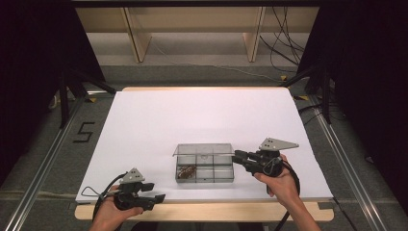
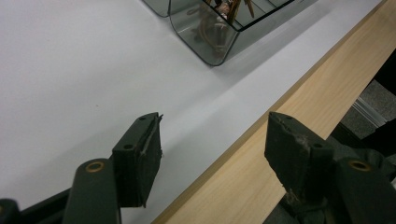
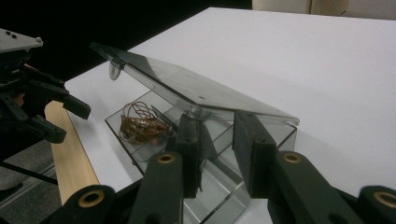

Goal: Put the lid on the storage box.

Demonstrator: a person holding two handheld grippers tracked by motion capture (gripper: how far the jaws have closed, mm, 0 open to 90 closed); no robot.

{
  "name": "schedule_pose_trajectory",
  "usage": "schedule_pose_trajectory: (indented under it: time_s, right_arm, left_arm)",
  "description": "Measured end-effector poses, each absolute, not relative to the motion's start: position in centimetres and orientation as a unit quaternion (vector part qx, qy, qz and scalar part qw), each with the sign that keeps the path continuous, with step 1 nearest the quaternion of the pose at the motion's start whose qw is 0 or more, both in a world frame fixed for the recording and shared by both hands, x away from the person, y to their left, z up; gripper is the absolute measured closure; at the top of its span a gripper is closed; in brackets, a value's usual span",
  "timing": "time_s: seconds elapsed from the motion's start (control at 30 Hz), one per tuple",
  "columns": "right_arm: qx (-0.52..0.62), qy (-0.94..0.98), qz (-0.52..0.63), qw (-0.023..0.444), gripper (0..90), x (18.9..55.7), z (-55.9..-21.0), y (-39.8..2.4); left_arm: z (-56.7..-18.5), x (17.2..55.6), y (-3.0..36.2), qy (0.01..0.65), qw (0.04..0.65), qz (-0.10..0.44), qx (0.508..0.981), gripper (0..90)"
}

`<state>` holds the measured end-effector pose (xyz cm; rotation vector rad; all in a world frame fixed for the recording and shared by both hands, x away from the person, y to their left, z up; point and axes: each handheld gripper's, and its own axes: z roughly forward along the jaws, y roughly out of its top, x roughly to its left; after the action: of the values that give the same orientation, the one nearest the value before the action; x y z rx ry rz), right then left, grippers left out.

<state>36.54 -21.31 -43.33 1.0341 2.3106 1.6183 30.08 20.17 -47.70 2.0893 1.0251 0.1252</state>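
Holding lid, right tool level

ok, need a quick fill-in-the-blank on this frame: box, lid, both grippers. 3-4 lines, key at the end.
1. The clear compartment box has its lid propped ____.
2. The tangle of copper wire lies in the box's near-____ compartment in the high view.
3. The left gripper hovers over the table's near edge with its fingers ____ and nothing between them.
4. The fingers of the ____ gripper sit at the lid's edge.

Missing words: open; left; open; right
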Motion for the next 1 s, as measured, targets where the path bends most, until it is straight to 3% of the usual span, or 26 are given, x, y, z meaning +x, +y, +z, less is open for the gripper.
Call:
schedule_pose_trajectory:
  time_s: [0.6, 0.7, 0.77, 1.0]
  right_arm:
    - [0.35, 0.769, 0.532, 0.058, 72.3, 35.9, -44.3, -21.3]
    - [0.339, 0.775, 0.528, 0.074, 72.3, 36.0, -44.5, -21.5]
    - [0.352, 0.77, 0.529, 0.054, 72.3, 35.8, -44.5, -21.3]
    - [0.346, 0.776, 0.524, 0.055, 72.2, 35.7, -44.9, -21.5]
  left_arm:
    - [-48.0, 30.2, 20.3, 0.407, 0.387, 0.055, 0.826, 30.7]
    - [-48.1, 30.2, 20.2, 0.41, 0.389, 0.053, 0.823, 30.5]
    - [-48.1, 30.2, 20.2, 0.411, 0.389, 0.053, 0.823, 30.4]
    - [-48.1, 30.2, 20.2, 0.411, 0.389, 0.053, 0.823, 30.4]
